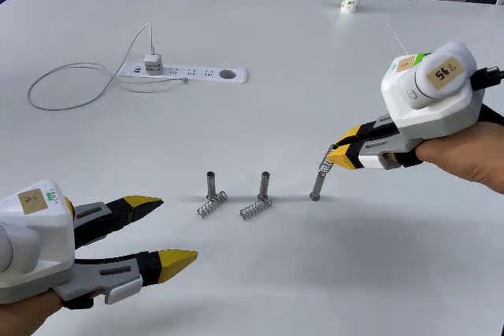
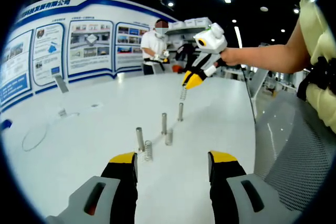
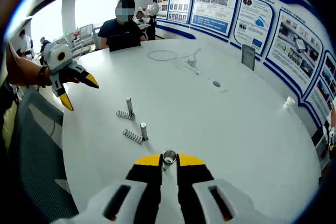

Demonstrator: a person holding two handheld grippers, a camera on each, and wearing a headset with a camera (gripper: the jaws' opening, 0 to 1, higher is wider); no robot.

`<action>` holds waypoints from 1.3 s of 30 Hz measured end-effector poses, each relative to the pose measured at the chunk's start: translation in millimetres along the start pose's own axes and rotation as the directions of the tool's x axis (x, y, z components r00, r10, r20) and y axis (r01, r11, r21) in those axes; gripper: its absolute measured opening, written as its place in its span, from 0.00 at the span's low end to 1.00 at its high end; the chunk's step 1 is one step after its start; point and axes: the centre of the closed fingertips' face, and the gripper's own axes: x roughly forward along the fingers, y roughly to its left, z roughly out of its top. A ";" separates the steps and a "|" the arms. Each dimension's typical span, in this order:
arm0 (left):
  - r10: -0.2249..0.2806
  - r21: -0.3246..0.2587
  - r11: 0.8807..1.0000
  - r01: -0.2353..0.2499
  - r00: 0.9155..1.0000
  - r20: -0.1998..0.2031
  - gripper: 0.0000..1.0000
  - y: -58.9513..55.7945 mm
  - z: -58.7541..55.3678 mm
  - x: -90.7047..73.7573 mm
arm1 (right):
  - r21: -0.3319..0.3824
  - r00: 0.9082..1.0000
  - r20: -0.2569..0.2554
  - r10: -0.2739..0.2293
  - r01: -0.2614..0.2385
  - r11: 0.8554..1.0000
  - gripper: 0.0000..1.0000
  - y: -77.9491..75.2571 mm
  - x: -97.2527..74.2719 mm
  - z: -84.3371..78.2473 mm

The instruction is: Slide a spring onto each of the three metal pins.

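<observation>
My right gripper clenches a spring tilted over the pin. Off-axis, it could snag the rim and topple it. My left gripper hangs released.

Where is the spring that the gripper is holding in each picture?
Head view: the held spring is right of centre, at the right gripper tips, just over the rightmost pin.
Left gripper view: held spring upper middle, under the far gripper.
Right gripper view: held spring bottom centre, end-on between the fingers.
Shared landmark: the middle pin, loose spring beside it.
</observation>
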 end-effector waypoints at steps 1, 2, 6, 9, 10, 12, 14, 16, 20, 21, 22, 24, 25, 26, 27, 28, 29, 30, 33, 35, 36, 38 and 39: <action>0.000 -0.001 1.000 0.000 1.000 0.000 0.55 0.1 -0.2 -0.1 | 0.000 1.000 -0.005 -0.004 0.004 1.000 0.11 -0.5 1.3 -1.5; 0.001 -0.001 1.000 -0.001 1.000 -0.001 0.55 0.1 -0.4 -0.2 | 0.000 1.000 -0.011 -0.001 0.001 1.000 0.11 -0.2 2.1 -2.8; 0.003 -0.005 1.000 -0.003 1.000 -0.001 0.55 0.4 -0.9 -0.6 | 0.007 1.000 -0.020 0.001 -0.001 1.000 0.11 -0.6 5.0 -6.7; 0.003 -0.006 1.000 -0.003 1.000 -0.004 0.55 0.6 -1.6 -1.0 | 0.016 1.000 -0.021 0.003 -0.002 1.000 0.11 -1.0 6.6 -8.0; 0.003 -0.007 1.000 -0.003 1.000 -0.004 0.54 0.6 -1.8 -1.1 | 0.017 1.000 -0.020 0.003 -0.002 1.000 0.11 -1.2 7.2 -8.2; 0.003 -0.008 1.000 -0.003 1.000 -0.004 0.54 0.8 -2.0 -1.5 | 0.020 1.000 -0.022 0.004 -0.003 1.000 0.11 -0.9 8.7 -9.0; 0.004 -0.007 1.000 -0.004 1.000 -0.006 0.54 1.0 -2.4 -1.8 | 0.022 1.000 -0.023 0.004 -0.003 1.000 0.11 -0.9 10.3 -9.6; 0.004 -0.009 1.000 -0.004 1.000 -0.007 0.54 0.9 -2.5 -1.9 | 0.026 1.000 -0.026 0.007 -0.006 1.000 0.11 -0.5 12.3 -10.6; 0.004 -0.008 1.000 -0.004 1.000 -0.009 0.54 0.9 -2.4 -2.0 | 0.032 0.999 -0.032 0.008 -0.007 0.999 0.11 0.2 16.6 -13.4; 0.004 -0.007 1.000 -0.004 1.000 -0.010 0.54 0.9 -2.5 -2.0 | 0.033 0.999 -0.036 0.008 -0.007 0.999 0.11 0.5 18.6 -14.7; 0.003 -0.007 1.000 -0.003 1.000 -0.010 0.54 0.8 -2.6 -2.0 | 0.035 0.999 -0.038 0.009 -0.007 0.999 0.11 1.0 19.9 -15.6; 0.003 -0.007 1.000 -0.003 1.000 -0.011 0.54 0.5 -2.6 -1.9 | 0.032 0.999 -0.045 0.008 -0.006 0.999 0.11 2.4 22.8 -18.1; 0.002 -0.008 1.000 -0.002 1.000 -0.011 0.53 0.3 -2.7 -1.9 | 0.031 0.999 -0.048 0.008 -0.006 0.999 0.11 2.7 23.7 -18.9; 0.002 -0.008 1.000 -0.003 1.000 -0.012 0.53 0.2 -2.9 -2.0 | 0.029 0.999 -0.053 0.008 -0.007 1.000 0.11 3.5 25.1 -20.4; 0.002 -0.007 1.000 -0.002 1.000 -0.012 0.53 0.4 -3.0 -2.0 | 0.029 0.998 -0.054 0.008 -0.006 1.000 0.11 3.7 25.6 -20.9; 0.003 -0.007 1.000 -0.003 1.000 -0.013 0.53 0.5 -3.2 -2.1 | 0.030 0.998 -0.056 0.008 -0.006 1.000 0.11 3.9 26.5 -21.5; 0.003 -0.008 1.000 -0.003 1.000 -0.013 0.53 0.6 -3.4 -2.3 | 0.032 0.998 -0.058 0.010 -0.008 0.999 0.11 4.5 27.7 -22.3; 0.003 -0.008 1.000 -0.003 1.000 -0.013 0.53 0.7 -3.4 -2.4 | 0.033 0.998 -0.058 0.010 -0.008 0.999 0.12 4.4 28.6 -22.6; 0.003 -0.008 1.000 -0.004 1.000 -0.016 0.53 0.4 -3.9 -2.7 | 0.038 0.998 -0.063 0.013 -0.010 0.999 0.12 5.8 32.7 -25.1; 0.003 -0.009 1.000 -0.003 1.000 -0.016 0.53 0.2 -4.1 -2.6 | 0.040 0.997 -0.073 0.014 -0.011 0.999 0.12 7.0 35.8 -27.2; 0.003 -0.010 1.000 -0.003 1.000 -0.015 0.53 0.2 -4.1 -2.5 | 0.039 0.997 -0.077 0.013 -0.010 0.999 0.12 7.5 37.7 -28.4; 0.003 -0.010 1.000 -0.003 1.000 -0.016 0.53 0.0 -4.4 -2.4 | 0.039 0.996 -0.084 0.009 -0.006 0.999 0.12 6.7 40.3 -30.6; 0.003 -0.010 1.000 -0.003 1.000 -0.016 0.53 0.0 -4.5 -2.3 | 0.040 0.996 -0.087 0.010 -0.006 0.999 0.12 5.9 42.4 -32.3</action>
